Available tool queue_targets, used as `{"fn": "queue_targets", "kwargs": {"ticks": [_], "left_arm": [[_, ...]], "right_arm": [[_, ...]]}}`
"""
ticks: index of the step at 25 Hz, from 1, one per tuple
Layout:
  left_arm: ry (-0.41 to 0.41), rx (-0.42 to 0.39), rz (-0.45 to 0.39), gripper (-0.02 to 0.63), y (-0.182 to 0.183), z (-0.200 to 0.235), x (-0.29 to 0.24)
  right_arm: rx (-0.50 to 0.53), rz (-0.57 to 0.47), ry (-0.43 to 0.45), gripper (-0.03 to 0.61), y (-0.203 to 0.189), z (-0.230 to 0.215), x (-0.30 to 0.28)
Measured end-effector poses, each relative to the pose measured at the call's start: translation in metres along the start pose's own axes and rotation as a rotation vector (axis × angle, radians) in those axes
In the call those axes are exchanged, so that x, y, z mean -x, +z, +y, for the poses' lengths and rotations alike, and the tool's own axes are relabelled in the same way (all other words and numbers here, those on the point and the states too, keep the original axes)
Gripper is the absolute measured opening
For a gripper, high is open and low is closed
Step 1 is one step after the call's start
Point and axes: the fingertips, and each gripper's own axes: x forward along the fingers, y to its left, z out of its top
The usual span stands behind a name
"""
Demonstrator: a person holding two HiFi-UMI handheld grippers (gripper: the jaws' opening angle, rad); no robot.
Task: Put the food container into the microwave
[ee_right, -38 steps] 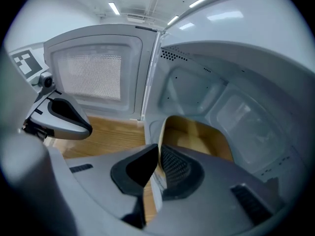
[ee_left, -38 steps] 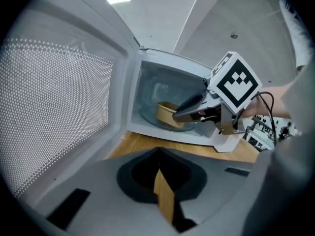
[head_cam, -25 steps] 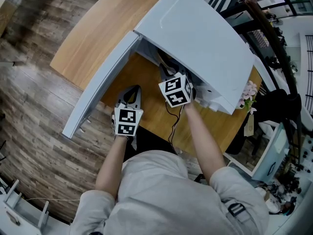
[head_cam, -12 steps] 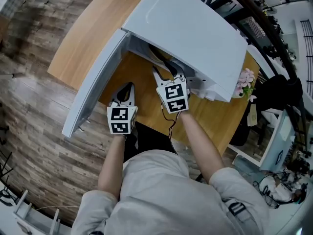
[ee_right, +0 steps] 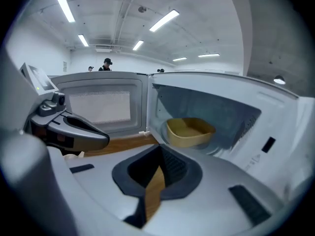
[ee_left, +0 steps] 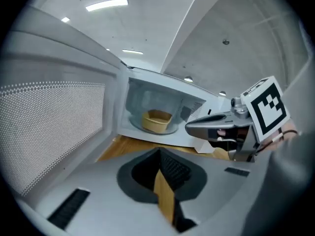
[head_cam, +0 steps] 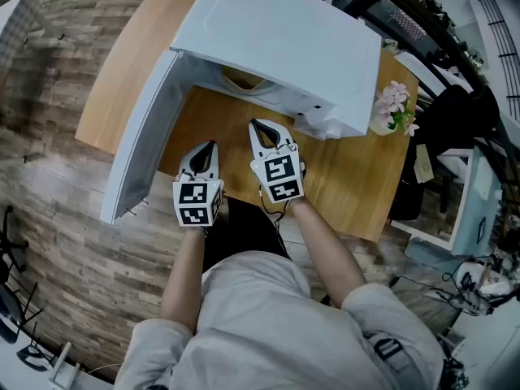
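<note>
While the microwave (head_cam: 276,31) stands open, the container (ee_right: 189,132) sits inside.

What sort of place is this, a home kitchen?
Probably a lab or workshop, not a home: a microwave sits on a wooden table under a bare concrete ceiling with strip lights, beside cluttered equipment.

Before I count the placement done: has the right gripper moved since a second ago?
Yes. The right gripper has pulled back from the mouth of the microwave toward the person; its jaws have just closed, nothing between them.
</note>
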Motion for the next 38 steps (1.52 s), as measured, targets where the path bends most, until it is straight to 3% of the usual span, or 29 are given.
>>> {"fn": "queue_targets", "kwargs": {"ticks": [4, 15, 19, 28, 38], "left_arm": [[-0.051, -0.019, -0.011, 0.011, -0.004, -0.023, 0.02], [-0.195, -0.103, -0.002, 0.011, -0.009, -0.076, 0.059], [-0.239, -0.128, 0.022, 0.011, -0.011, -0.105, 0.06], [-0.33, -0.161, 0.03, 0.011, 0.012, -0.182, 0.038], [-0.276, -0.18, -0.016, 0.011, 0.026, -0.218, 0.046]], "right_arm": [[-0.038, -0.018, -0.035, 0.005, -0.011, 0.011, 0.037], [-0.199, -0.033, -0.234, 0.003, -0.054, 0.012, 0.141], [-0.272, -0.046, -0.281, 0.003, -0.071, 0.003, 0.175], [-0.3, -0.089, -0.32, 0.003, -0.08, -0.043, 0.226], [-0.288, -0.156, -0.304, 0.003, -0.092, -0.08, 0.27]]}}
